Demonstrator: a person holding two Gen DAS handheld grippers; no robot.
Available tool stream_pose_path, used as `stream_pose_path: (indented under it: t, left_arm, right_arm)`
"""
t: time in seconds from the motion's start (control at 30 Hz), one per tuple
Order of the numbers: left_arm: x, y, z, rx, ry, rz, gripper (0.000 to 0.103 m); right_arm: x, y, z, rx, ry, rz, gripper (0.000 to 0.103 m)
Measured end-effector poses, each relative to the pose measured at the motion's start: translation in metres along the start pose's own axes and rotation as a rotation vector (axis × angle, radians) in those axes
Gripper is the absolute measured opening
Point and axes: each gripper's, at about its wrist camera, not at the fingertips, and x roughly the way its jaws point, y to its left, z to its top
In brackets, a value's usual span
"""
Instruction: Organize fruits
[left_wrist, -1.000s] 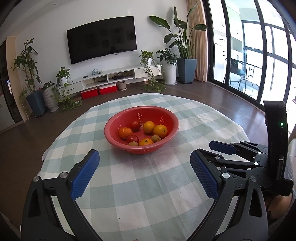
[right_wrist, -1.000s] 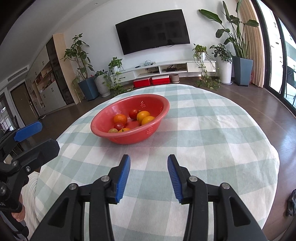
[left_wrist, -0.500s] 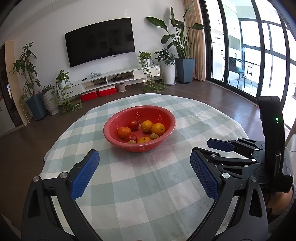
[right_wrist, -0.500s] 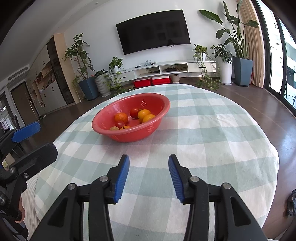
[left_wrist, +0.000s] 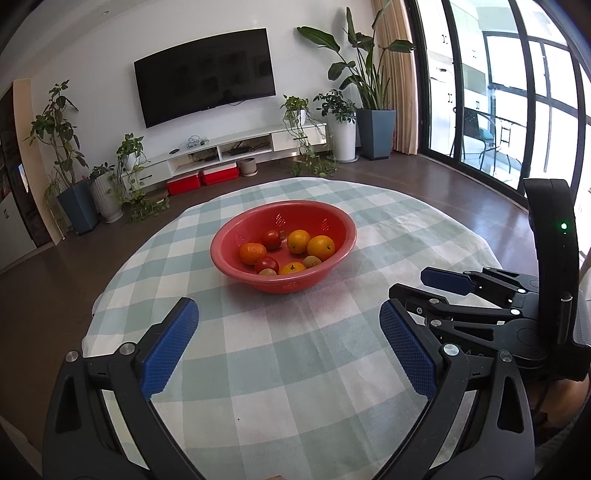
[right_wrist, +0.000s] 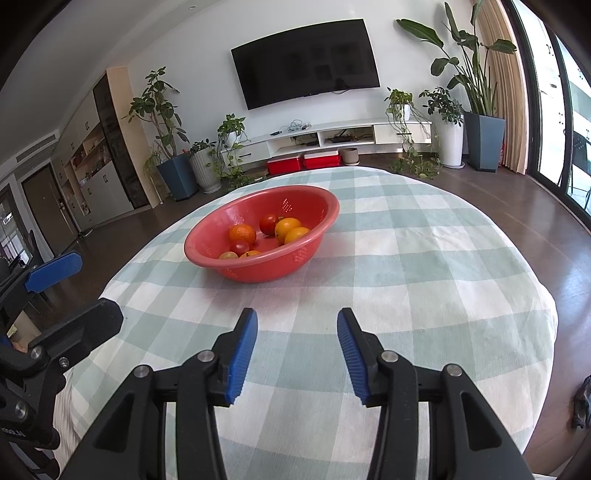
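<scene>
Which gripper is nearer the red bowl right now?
Neither clearly. The left gripper and right gripper both hang open over the tablecloth short of the red bowl, the right one to its right.

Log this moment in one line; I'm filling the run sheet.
stage: pre-grasp | fruit: all in bowl | left tongs: open, empty | right tongs: open, empty

Small brownish fruits (left_wrist: 312, 261) in the red bowl (left_wrist: 236, 236) — kind unclear, partly hidden.
</scene>
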Motion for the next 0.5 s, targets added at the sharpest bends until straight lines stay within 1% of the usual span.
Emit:
stream_pose_path:
  t: [0.5]
  left_arm:
    - [0.0000, 0.0009, -0.0021, 0.001, 0.003, -0.005, 0.100]
  right_arm:
    - [0.0000, 0.0000, -0.0001, 0.001, 0.000, 0.001, 0.050]
